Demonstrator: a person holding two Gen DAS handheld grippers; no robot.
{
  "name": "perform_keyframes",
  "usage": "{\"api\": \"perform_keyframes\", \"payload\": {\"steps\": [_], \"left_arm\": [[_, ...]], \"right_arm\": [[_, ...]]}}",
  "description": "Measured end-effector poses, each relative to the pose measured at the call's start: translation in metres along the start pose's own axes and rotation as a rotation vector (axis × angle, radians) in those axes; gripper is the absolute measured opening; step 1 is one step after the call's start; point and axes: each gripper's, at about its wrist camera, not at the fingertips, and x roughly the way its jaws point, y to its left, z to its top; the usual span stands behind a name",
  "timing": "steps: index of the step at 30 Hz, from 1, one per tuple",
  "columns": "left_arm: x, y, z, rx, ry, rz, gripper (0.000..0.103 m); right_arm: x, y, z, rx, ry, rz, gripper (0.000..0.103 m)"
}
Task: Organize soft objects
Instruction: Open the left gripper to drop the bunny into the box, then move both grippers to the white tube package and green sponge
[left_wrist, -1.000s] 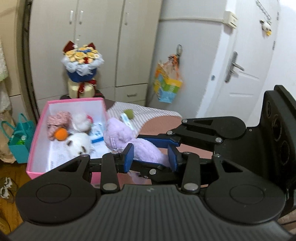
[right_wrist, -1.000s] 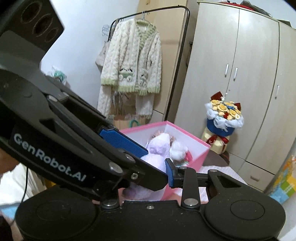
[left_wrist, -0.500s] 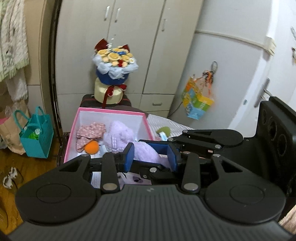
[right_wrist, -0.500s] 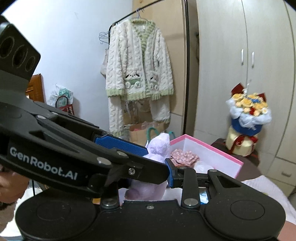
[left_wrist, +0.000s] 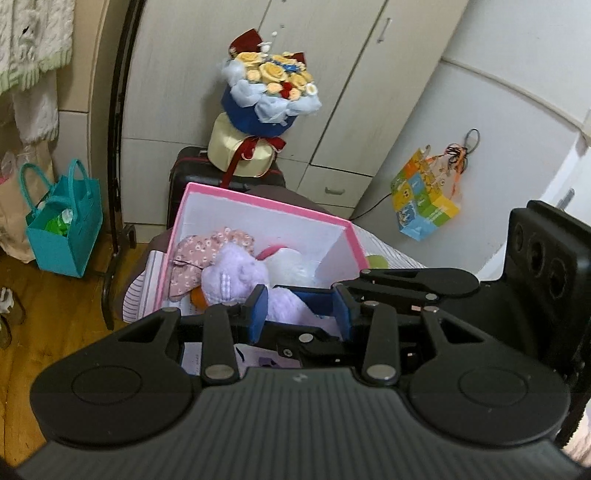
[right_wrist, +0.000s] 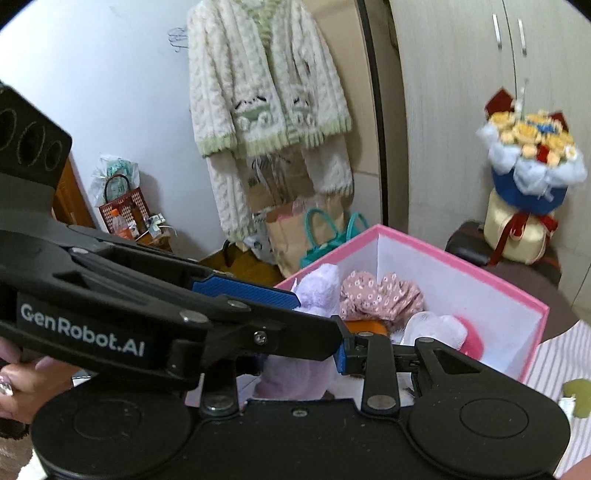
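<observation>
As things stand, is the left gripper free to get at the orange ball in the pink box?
Probably not: the left gripper is shut on the purple plush toy, which lies over most of the orange ball.

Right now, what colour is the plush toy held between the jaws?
Pale lilac; the plush shows best in the left wrist view.

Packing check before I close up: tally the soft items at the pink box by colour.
Purple plush: 1
Pink floral fabric piece: 1
Orange item: 1
White-and-pink plush: 1
Total: 4
</observation>
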Motion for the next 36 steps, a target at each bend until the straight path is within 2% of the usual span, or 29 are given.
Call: {"api": "perform_keyframes", "payload": {"steps": [3, 5, 7, 9, 13, 19, 26, 36], "left_arm": [[0.006, 0.007, -0.002, -0.024, 0.007, 0.014, 0.037], [0.009, 0.006, -0.004, -0.005, 0.003, 0.068, 0.037], [0.009, 0.003, -0.007, 0.020, -0.007, 0.112, 0.037], [0.003, 0.002, -0.009, 0.025, -0.019, 0.116, 0.037], [-0.019, -0.012, -0.014, 0.094, -0.087, 0.157, 0.038], [-0.055, -0.045, -0.021, 0.218, -0.140, 0.218, 0.042], [-0.087, -0.084, -0.034, 0.264, -0.096, 0.175, 0.046], [-0.111, -0.142, -0.067, 0.350, -0.050, 0.084, 0.060]], "right_arm": [[0.011, -0.005, 0.002, 0.011, 0.029, 0.019, 0.039], [0.016, -0.005, 0.002, -0.003, 0.052, 0.033, 0.040], [0.018, -0.005, 0.000, -0.016, 0.064, 0.016, 0.048], [0.014, -0.007, -0.003, -0.024, 0.061, -0.010, 0.052], [-0.010, -0.018, -0.010, -0.004, 0.036, -0.026, 0.062], [-0.058, -0.024, -0.021, 0.007, 0.005, -0.044, 0.062], [-0.119, -0.016, -0.030, -0.015, -0.022, -0.070, 0.063], [-0.200, -0.023, -0.058, 0.044, -0.037, -0.091, 0.066]]}}
